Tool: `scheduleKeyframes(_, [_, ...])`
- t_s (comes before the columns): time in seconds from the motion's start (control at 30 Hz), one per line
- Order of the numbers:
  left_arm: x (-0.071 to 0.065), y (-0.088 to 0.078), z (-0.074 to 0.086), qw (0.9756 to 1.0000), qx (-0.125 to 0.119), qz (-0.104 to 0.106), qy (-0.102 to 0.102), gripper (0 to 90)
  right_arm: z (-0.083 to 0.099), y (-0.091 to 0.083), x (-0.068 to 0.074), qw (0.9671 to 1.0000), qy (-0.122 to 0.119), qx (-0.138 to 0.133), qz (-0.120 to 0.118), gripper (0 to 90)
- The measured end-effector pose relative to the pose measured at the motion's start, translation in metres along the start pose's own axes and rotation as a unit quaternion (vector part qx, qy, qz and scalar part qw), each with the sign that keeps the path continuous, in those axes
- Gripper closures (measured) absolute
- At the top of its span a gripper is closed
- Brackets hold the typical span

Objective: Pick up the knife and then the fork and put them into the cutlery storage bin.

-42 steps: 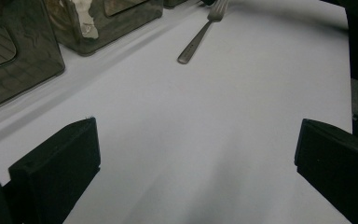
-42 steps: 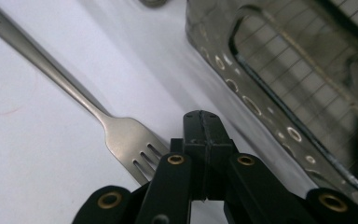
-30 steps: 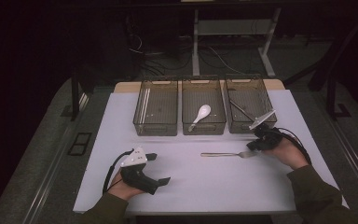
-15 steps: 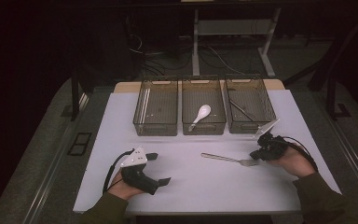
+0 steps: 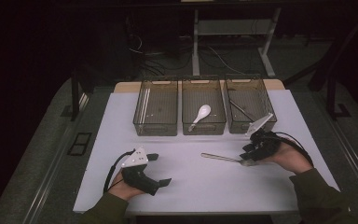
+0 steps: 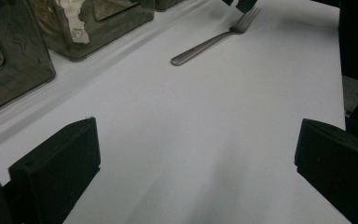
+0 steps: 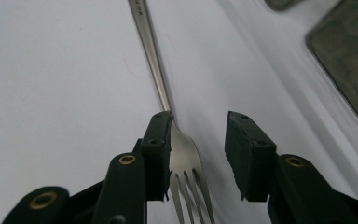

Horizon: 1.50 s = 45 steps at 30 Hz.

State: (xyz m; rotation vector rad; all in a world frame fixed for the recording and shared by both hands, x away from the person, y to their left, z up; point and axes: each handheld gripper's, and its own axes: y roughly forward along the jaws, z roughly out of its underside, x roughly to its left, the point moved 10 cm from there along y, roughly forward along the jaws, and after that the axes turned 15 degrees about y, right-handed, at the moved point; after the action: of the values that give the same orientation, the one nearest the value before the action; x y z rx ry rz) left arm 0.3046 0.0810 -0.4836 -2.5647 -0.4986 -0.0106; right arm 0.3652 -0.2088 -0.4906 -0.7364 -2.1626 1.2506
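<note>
A metal fork [image 5: 221,158] lies flat on the white table, tines toward the right. My right gripper [image 5: 248,158] sits at its tine end. In the right gripper view the fork [image 7: 156,60] has its neck between the jaws of the right gripper [image 7: 198,123]. The jaws have just been opening: the left pad is beside the neck and the right pad stands off it. My left gripper [image 5: 161,169] rests at the front left, open and holding nothing. In the left gripper view the fork [image 6: 212,41] lies far ahead of the left gripper [image 6: 196,135].
Three clear bins stand in a row at the back: left bin [image 5: 155,126], middle bin [image 5: 203,128] holding a white spoon [image 5: 200,114], right bin [image 5: 251,125] holding a dark utensil [image 5: 240,109]. The table's front edge is close to both hands.
The right gripper's jaws have parted from the fork's tine end, and the right hand has shifted a little toward the front. The fork lies on the table. The left hand is unmoved.
</note>
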Motion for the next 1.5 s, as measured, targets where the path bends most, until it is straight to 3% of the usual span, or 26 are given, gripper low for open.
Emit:
scheduleKeyframes(0.17, [0.0,0.0,0.0,1.0,0.001,0.002,-0.001,0.0,-0.01,0.01,0.013,0.9991,-0.036,0.022,-0.002,65.4])
scheduleKeyframes(0.37, [-0.001,0.001,0.0,1.0,0.001,0.003,0.0,0.0,-0.013,0.022,0.018,0.9949,-0.078,0.063,0.007,73.0])
scheduleKeyframes(0.47, [-0.001,0.001,0.0,1.0,0.001,0.004,0.0,0.0,-0.013,0.026,0.022,0.9926,-0.09,0.081,0.004,75.7])
scheduleKeyframes(0.67, [-0.003,0.001,0.0,1.0,0.001,0.008,-0.001,0.0,-0.011,0.033,0.02,0.9875,-0.109,0.111,0.026,79.3])
scheduleKeyframes(1.07, [-0.004,0.002,0.0,0.9999,0.004,0.012,0.002,0.0,-0.011,0.04,0.023,0.9781,-0.138,0.15,0.044,84.0])
scheduleKeyframes(1.27, [-0.004,0.001,0.0,0.9999,0.003,0.012,0.002,0.0,-0.011,0.04,0.022,0.98,-0.121,0.153,0.038,85.3])
scheduleKeyframes(1.5, [-0.004,0.001,0.0,0.9999,0.004,0.012,0.003,0.0,-0.01,0.035,0.021,0.9862,-0.093,0.136,0.019,85.3])
